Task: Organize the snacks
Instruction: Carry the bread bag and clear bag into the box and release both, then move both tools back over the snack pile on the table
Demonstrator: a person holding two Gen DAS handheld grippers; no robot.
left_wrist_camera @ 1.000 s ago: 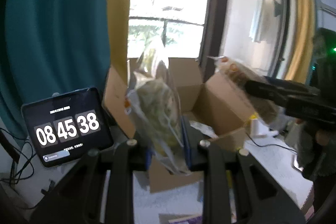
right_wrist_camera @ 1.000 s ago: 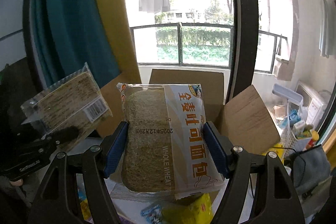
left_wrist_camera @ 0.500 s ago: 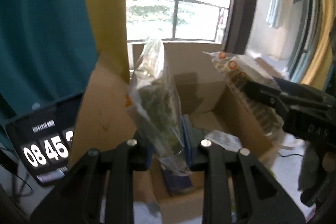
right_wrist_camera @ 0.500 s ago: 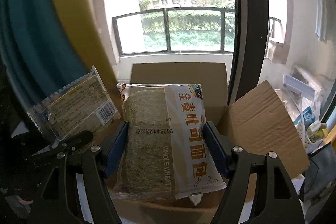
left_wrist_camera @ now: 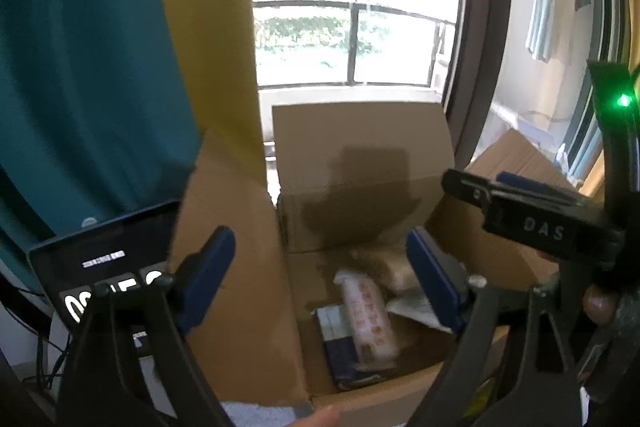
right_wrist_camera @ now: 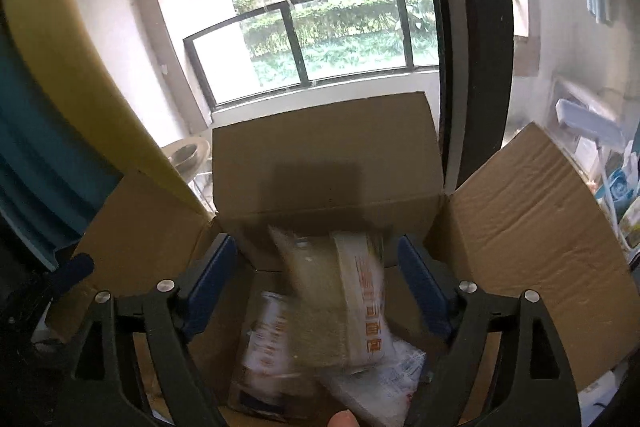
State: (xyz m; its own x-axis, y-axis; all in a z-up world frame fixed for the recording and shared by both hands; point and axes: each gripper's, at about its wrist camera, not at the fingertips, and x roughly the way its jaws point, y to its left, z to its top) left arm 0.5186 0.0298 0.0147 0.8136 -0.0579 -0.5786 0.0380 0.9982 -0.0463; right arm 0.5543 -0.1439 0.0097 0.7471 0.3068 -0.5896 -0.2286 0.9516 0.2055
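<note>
An open cardboard box [left_wrist_camera: 360, 147] [right_wrist_camera: 328, 167] stands by the window with several snack packets in it. My left gripper [left_wrist_camera: 320, 283] hangs over its left side. Its jaws are opening and nothing is between them. Below lie a white packet with red print [left_wrist_camera: 368, 315] and a dark blue packet [left_wrist_camera: 340, 351]. My right gripper [right_wrist_camera: 316, 285] is over the box too, with its jaws opening. The whole-wheat bread packet [right_wrist_camera: 340, 303] is blurred between the pads, loose from both, tilting down into the box. A white packet with orange print [right_wrist_camera: 268, 343] lies beneath it.
A tablet showing a clock [left_wrist_camera: 100, 267] stands left of the box. Teal [left_wrist_camera: 80, 67] and yellow [left_wrist_camera: 208, 47] curtains hang behind. The box flaps [right_wrist_camera: 532, 227] stand up on all sides. A cluttered shelf [right_wrist_camera: 592, 131] is at the right. The right gripper's arm [left_wrist_camera: 540, 227] crosses the box's right side.
Both grippers moved forward over the box and spread their jaws. The clear packet left my left gripper. The bread packet slipped from my right pads and is dropping.
</note>
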